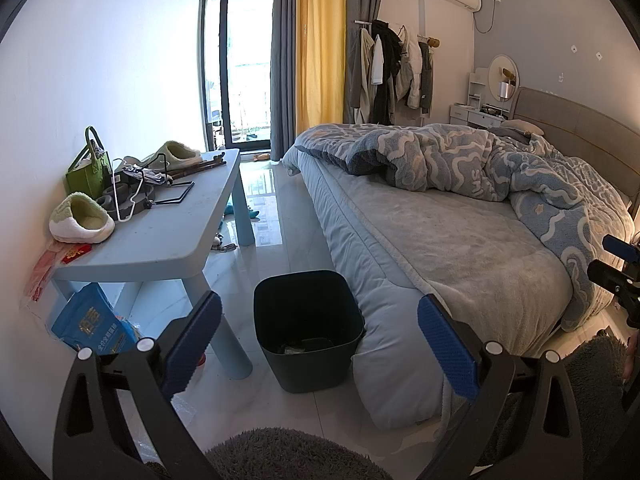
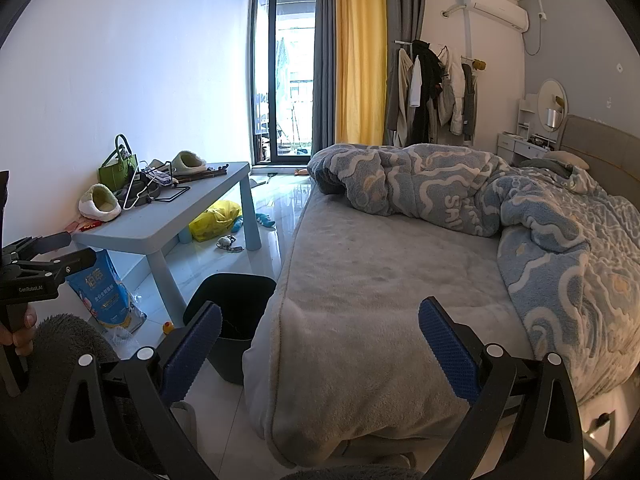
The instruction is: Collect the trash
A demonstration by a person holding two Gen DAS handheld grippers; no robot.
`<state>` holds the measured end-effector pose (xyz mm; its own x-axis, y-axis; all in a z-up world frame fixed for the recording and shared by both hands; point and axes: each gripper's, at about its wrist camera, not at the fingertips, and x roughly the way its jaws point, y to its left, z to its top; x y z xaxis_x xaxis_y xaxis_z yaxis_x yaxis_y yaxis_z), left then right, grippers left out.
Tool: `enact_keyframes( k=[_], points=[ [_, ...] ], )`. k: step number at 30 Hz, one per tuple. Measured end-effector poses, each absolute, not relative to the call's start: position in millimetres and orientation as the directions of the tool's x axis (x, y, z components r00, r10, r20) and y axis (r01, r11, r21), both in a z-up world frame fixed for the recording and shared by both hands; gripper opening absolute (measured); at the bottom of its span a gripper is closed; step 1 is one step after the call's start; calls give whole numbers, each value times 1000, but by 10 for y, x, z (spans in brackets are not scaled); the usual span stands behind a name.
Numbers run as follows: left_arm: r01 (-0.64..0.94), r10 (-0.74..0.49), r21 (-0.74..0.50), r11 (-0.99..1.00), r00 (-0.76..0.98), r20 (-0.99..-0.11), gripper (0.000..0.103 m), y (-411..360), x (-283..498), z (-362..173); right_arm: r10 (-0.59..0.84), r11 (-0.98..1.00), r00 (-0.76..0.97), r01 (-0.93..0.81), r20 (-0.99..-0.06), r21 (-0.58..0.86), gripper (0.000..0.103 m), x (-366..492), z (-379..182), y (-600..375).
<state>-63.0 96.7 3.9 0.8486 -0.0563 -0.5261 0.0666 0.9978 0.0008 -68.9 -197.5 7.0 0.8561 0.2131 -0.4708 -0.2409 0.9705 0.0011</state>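
Observation:
A black trash bin (image 1: 308, 360) stands on the floor between the low blue table (image 1: 180, 224) and the bed (image 1: 440, 248). Some scraps lie at its bottom. My left gripper (image 1: 319, 302) hangs open above and in front of the bin, holding nothing. My right gripper (image 2: 320, 306) is open too and empty, over the bed's near corner, with the bin (image 2: 236, 300) to its left. A blue printed bag (image 2: 104, 292) and crumpled clear plastic (image 2: 120, 334) lie under the table. A yellow plastic bag (image 2: 216, 220) sits further back on the floor.
On the table are two green slippers (image 1: 82, 220), a green handbag (image 1: 88, 172), hangers and red packets (image 1: 74, 254). A rumpled blue quilt (image 2: 520, 208) covers the bed's far side. A grey shaggy rug (image 1: 288, 456) lies at the bottom. Small toys (image 2: 228, 242) dot the floor.

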Motion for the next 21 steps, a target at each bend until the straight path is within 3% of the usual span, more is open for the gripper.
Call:
enact_keyframes(
  k=[21],
  points=[
    [71, -61, -1, 997, 845, -531, 100, 961, -624, 48, 213, 970, 856, -242, -472, 1, 100, -681, 76, -1979]
  ],
)
